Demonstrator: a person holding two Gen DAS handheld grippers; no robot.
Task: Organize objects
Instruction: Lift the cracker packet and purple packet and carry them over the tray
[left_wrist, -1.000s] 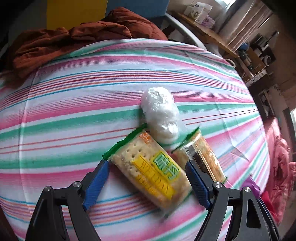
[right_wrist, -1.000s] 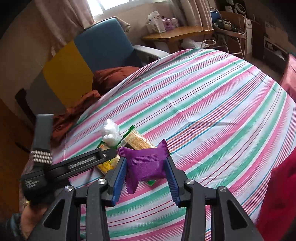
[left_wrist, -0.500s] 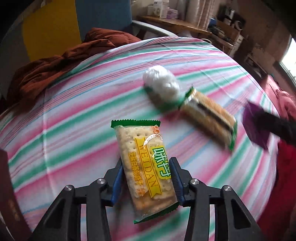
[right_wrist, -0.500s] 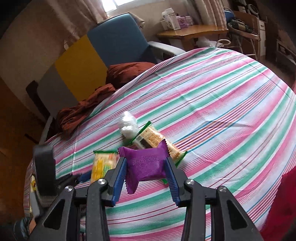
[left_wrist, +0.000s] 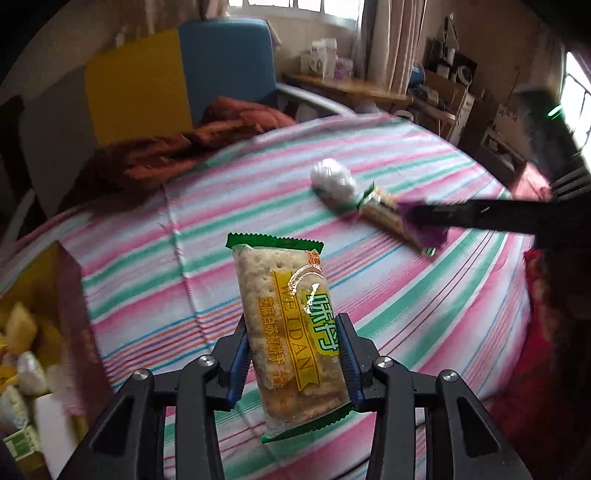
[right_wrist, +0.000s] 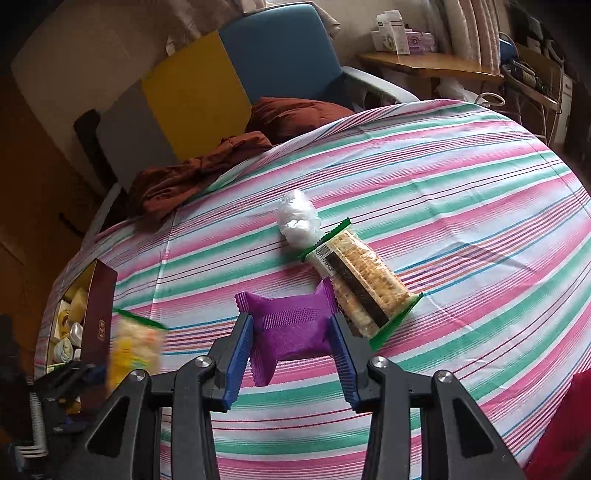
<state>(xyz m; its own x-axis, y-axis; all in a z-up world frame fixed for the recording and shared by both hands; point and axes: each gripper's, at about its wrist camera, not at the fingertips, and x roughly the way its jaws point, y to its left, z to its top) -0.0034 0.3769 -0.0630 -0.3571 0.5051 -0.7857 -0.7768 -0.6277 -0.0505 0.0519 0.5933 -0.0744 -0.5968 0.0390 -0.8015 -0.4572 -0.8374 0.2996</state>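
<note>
My left gripper (left_wrist: 293, 362) is shut on a yellow-and-green cracker pack (left_wrist: 288, 325) and holds it above the striped tablecloth (left_wrist: 155, 288); the pack shows blurred in the right wrist view (right_wrist: 135, 350). My right gripper (right_wrist: 291, 354) is shut on a purple snack packet (right_wrist: 291, 328), held above the cloth; it also shows in the left wrist view (left_wrist: 424, 225). A second cracker pack (right_wrist: 362, 284) and a white plastic-wrapped bundle (right_wrist: 299, 218) lie together on the cloth mid-table.
An open dark-red box (right_wrist: 92, 317) with several small snacks stands at the table's left edge, also in the left wrist view (left_wrist: 40, 332). A rust-brown cloth (right_wrist: 207, 170) lies at the far edge. A blue-and-yellow chair (right_wrist: 236, 81) stands behind.
My left gripper closed on the cracker pack, lifted it off the cloth and swung it left toward the box. My right gripper keeps the purple packet and has drifted slightly.
</note>
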